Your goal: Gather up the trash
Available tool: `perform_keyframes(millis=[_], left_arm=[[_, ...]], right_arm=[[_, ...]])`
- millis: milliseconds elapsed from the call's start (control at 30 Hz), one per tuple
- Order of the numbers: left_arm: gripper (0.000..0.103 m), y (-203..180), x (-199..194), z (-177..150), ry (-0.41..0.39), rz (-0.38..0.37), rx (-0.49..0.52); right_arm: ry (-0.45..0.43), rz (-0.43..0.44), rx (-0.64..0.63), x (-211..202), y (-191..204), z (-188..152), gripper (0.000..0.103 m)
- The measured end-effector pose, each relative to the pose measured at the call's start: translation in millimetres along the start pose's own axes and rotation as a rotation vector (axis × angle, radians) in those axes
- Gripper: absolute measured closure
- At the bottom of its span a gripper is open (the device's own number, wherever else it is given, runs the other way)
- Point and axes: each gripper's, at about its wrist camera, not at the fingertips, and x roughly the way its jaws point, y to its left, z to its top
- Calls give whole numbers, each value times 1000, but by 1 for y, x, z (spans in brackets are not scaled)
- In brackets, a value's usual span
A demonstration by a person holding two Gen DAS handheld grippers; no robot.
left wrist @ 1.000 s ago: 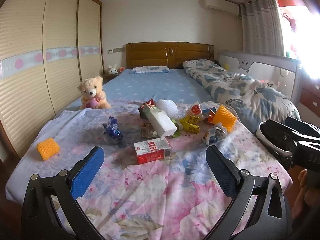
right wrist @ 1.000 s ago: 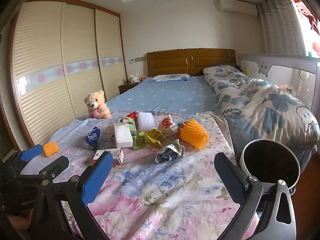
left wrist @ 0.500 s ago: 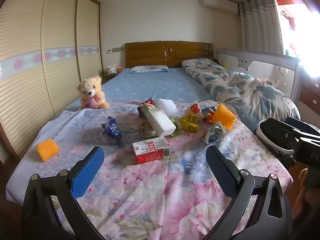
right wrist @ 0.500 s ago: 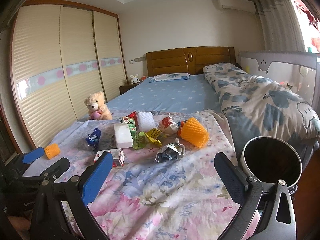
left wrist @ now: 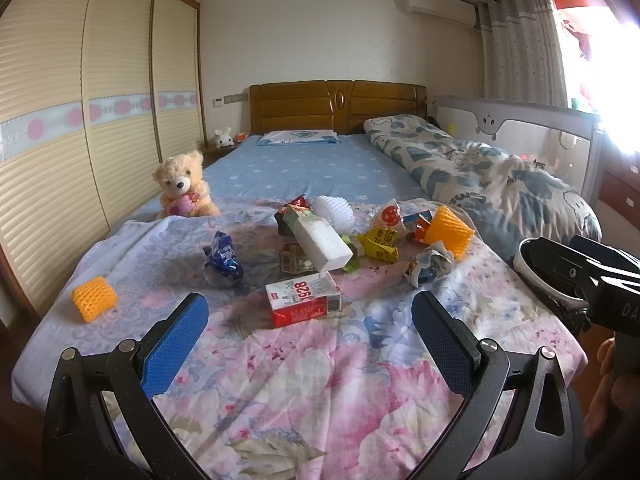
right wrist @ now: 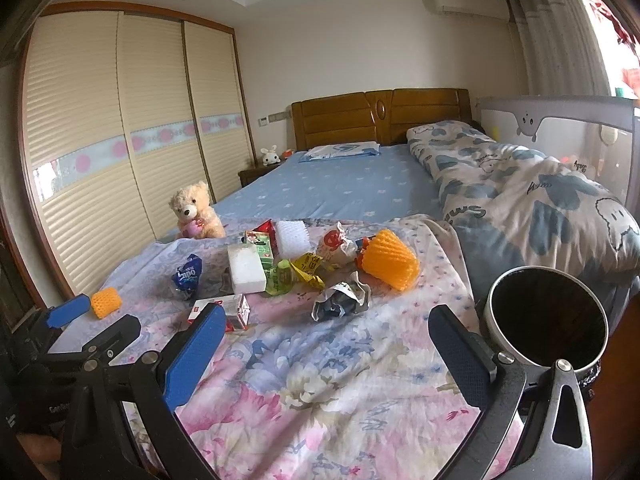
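Both views have edged slightly closer to the bed since a second ago | left gripper [left wrist: 306, 340] wide, empty | right gripper [right wrist: 326, 344] wide, empty | trash pile [left wrist: 340, 240] mid-blanket | bin [right wrist: 546, 316] beside bed, right

You see a teddy bear [left wrist: 182, 188] seated at the bed's [left wrist: 304, 168] left edge, a wooden headboard [left wrist: 338, 106] behind, a patterned duvet [left wrist: 492, 180] heaped right, and a slatted wardrobe [left wrist: 92, 120] along the left wall.
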Motion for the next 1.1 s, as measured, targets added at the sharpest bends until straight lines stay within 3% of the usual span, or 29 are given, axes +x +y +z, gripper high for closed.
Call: perform_keyframes(millis=[767,1100], left_arm=[[0,2,3,-2,9,-2,-7],[0,11,26,-8,77,-9,-1]], right_arm=[[12,8,16,2,-4,-3,1],[63,22,42,19,2,-18,1]])
